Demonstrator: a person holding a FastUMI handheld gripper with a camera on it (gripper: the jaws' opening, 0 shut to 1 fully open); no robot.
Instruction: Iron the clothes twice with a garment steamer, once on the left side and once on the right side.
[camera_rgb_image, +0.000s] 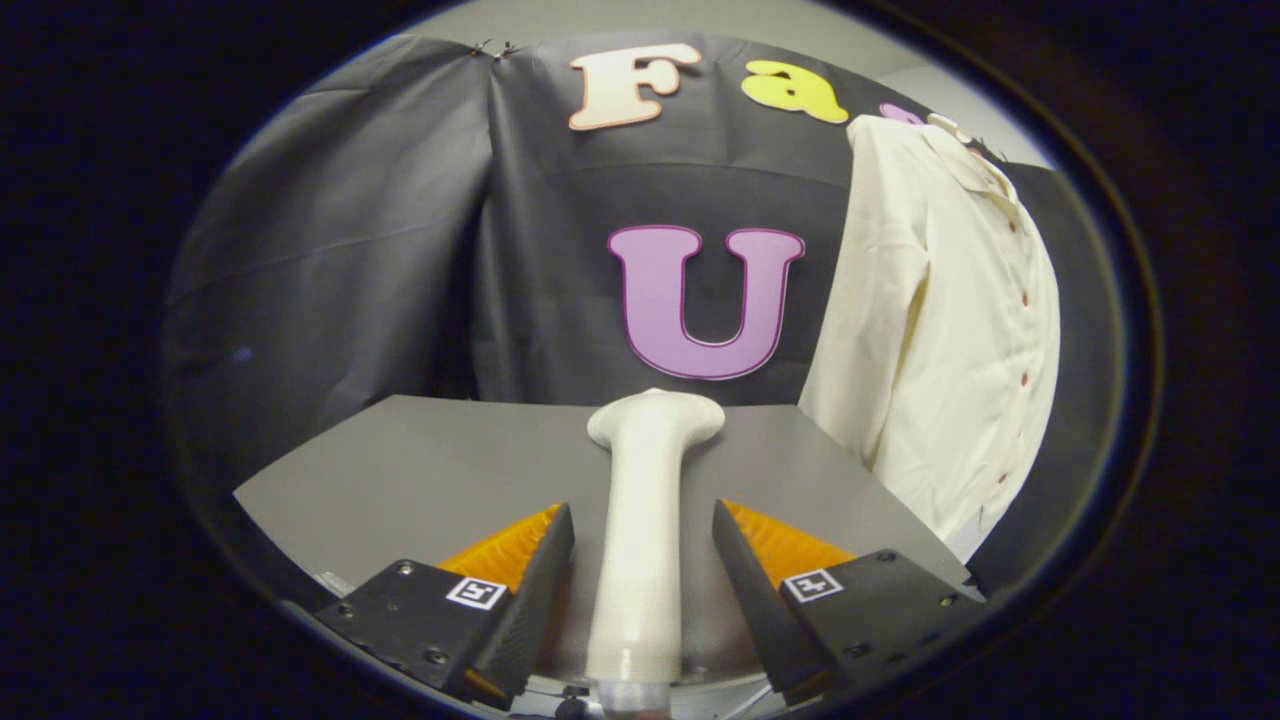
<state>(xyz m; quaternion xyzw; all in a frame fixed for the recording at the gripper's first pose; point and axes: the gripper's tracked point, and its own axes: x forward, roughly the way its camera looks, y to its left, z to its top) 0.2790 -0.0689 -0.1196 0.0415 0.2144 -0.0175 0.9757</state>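
Tongs (640, 560) spread, one finger to either side of the white garment steamer (643, 520), with a clear gap between each finger and the handle. The steamer lies lengthwise between the fingers on the grey tabletop (440, 470), its broad head pointing away, just beyond the fingertips. Past the head, the tabletop ends at the black cloth wall (400, 250). To the right of the steamer, a cream button-front shirt (940, 330) hangs before the wall, its lower part reaching down past the tabletop's right edge.
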